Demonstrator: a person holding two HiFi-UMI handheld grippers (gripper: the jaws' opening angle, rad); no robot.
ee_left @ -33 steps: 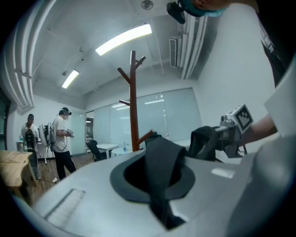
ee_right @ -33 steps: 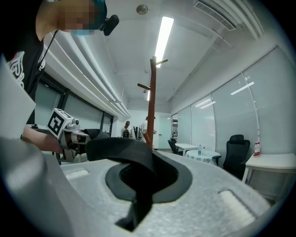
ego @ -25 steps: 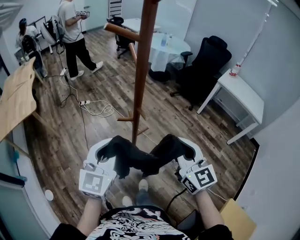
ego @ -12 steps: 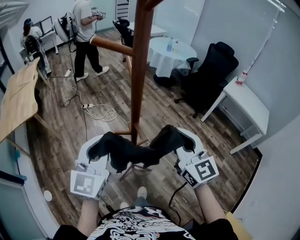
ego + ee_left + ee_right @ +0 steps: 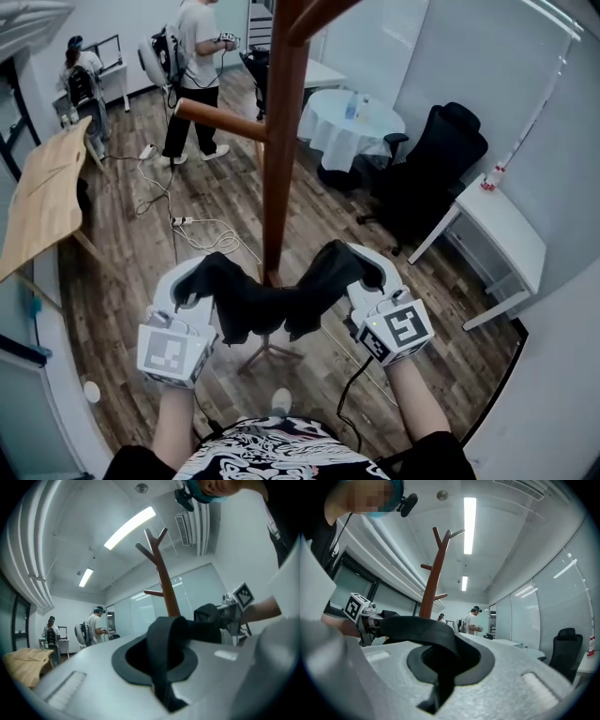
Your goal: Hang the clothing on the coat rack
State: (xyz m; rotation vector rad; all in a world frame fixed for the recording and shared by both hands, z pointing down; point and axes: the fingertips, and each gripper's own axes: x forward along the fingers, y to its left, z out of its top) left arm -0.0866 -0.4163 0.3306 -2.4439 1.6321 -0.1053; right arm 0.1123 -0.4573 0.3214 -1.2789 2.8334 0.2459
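plank floor (image 5: 122, 281) around coat rack (image 5: 281, 159); left tongs (image 5: 192, 281) and right tongs (image 5: 361, 274) clench black garment (image 5: 267, 309) between them.

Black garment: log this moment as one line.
left gripper: shut on black garment | right gripper: shut on black garment | garment: spans both, sagging | coat rack: directly beyond garment | hung: not yet

between left tool (image 5: 190, 284) and right tool (image 5: 364, 274), clothing (image 5: 267, 307); just behind it, coat rack (image 5: 283, 159), upright on the floor (image 5: 141, 272); behind the rack to the right, round bench (image 5: 349, 127); right of that, chair (image 5: 433, 173), then long bench (image 5: 511, 230) by the wall; far left, tilted board (image 5: 42, 192); far behind on the left, standing person (image 5: 199, 56); on the floor between person and rack, cable (image 5: 202, 228)
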